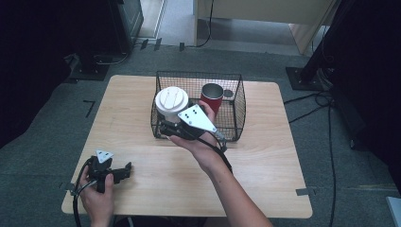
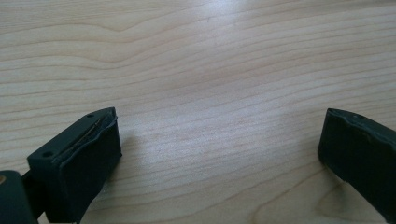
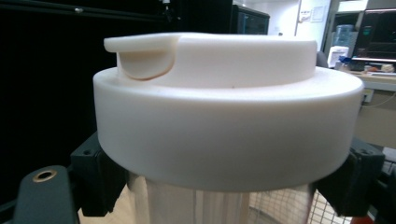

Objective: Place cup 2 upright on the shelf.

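A tumbler with a white lid (image 1: 171, 100) (image 3: 224, 116) is held upright above the left side of a black wire basket (image 1: 239, 111). My right gripper (image 1: 171, 124) (image 3: 219, 186) is shut on its clear body just under the lid, one jaw on each side. A red cup (image 1: 211, 97) stands inside the basket at the back right. My left gripper (image 1: 124, 170) (image 2: 219, 154) rests low over the wooden table (image 1: 142, 156) near its front left corner, jaws wide open with only bare wood between them.
The table's front edge and left corner lie close to the left hand. A cable trails from each gripper. Dark stands and floor cables surround the table on grey carpet.
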